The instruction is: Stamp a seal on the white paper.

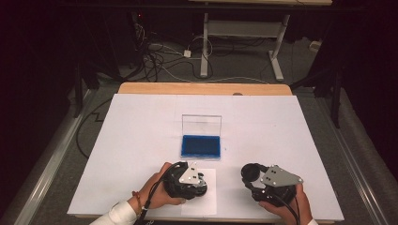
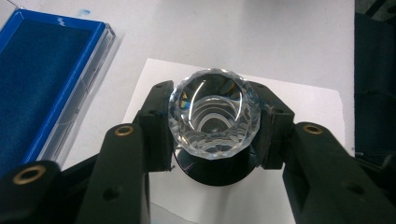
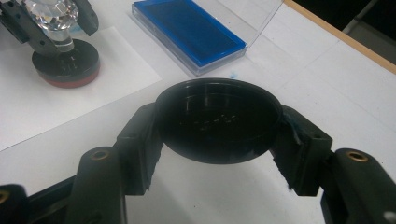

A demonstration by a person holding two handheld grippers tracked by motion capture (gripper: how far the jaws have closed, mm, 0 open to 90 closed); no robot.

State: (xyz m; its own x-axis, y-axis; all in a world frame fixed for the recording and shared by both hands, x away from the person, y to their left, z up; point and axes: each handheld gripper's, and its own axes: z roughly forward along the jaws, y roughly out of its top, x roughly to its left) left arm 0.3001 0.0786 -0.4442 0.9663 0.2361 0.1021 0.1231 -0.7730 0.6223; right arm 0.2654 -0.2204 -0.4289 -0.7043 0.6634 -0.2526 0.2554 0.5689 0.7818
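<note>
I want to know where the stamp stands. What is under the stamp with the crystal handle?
The stamp, gripped at its crystal handle by the left tool, stands on a white paper sheet lying on the table. Its black base hides the stamping face and any print on the paper beneath it.

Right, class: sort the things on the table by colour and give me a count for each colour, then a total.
Clear: 1, the crystal-topped stamp held by the left hand-held gripper.
Black: 1, the round cap held by the right hand-held gripper.
Blue: 1, the open ink pad case.
White: 1, the paper sheet.
Total: 4
</note>
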